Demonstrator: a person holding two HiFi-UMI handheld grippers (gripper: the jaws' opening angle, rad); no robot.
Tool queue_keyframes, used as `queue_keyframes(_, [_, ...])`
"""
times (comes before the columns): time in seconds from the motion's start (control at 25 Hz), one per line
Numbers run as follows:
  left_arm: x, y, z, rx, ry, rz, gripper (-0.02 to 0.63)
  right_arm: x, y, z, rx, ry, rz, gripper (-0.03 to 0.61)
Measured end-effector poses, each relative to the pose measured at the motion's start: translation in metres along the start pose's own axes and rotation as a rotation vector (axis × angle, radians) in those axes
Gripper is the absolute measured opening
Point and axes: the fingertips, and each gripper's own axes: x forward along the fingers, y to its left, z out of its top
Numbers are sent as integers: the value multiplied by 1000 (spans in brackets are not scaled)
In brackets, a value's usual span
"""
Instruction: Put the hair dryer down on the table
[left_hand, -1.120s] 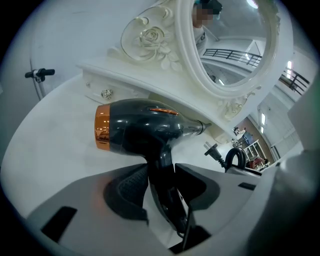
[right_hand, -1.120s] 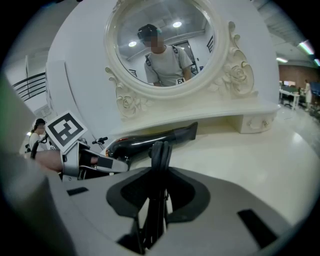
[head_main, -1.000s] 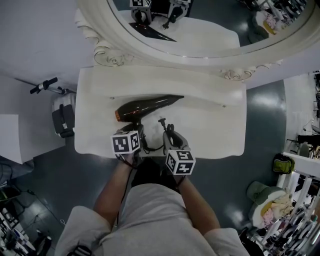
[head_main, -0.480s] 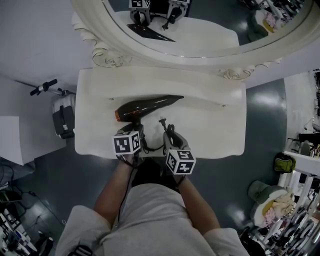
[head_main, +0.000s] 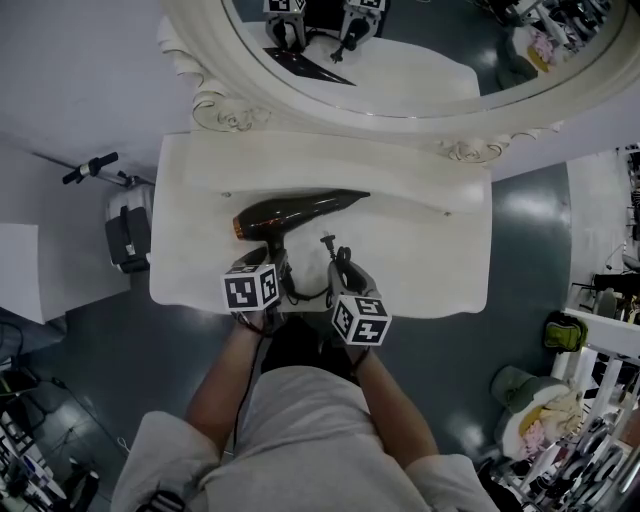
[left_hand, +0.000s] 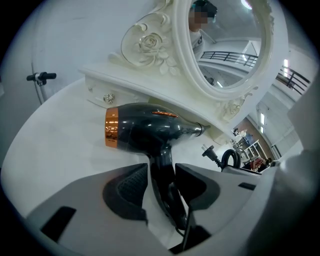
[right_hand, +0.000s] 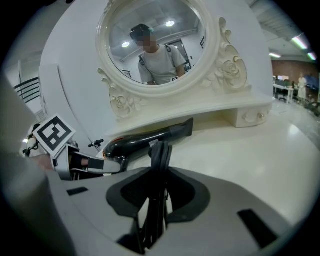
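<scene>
Looking down from the head view: white counter (head_main: 420, 270) with a scalloped front edge, raised ledge along the back. Oval mirror (head_main: 400, 95) in a carved white frame stands on that ledge; its upper part is cut off by the frame edge.

Person (head_main: 300, 430) in a grey shirt fills the lower middle; both forearms reach to the counter's near edge. Legs and feet hidden under the torso.

Dark boxy item (head_main: 128, 238) on the floor beside the counter's left end; cannot identify it.

Hair dryer (head_main: 300, 212), dark body with a copper ring at its rear end, lies on its side on the counter, barrel running left to right, nozzle close to the ledge. Body rests on the surface. Handle points toward the person and is hidden in the head view under the left gripper.

Left gripper (left_hand: 161, 172): jaws clamped on the dryer's handle, one pad on each side. Lower end of the handle disappears between the jaw bases.

Right gripper (right_hand: 159, 175), just beside the left one: jaws closed on a folded bundle of black cord (right_hand: 161, 152), which stands up between the pads. Where the cord joins the handle cannot be seen.

Plug (left_hand: 209, 151) sticks out above the bundle, prongs clear of the counter as far as can be judged.

Small drawer knob (left_hand: 108, 98) under the ledge, partly blurred.
</scene>
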Motion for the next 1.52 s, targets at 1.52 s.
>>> queue_keyframes(1.52, [-47, 8, -38, 14, -63, -5, 8, 26, -8, -11, -37, 138, -64, 95])
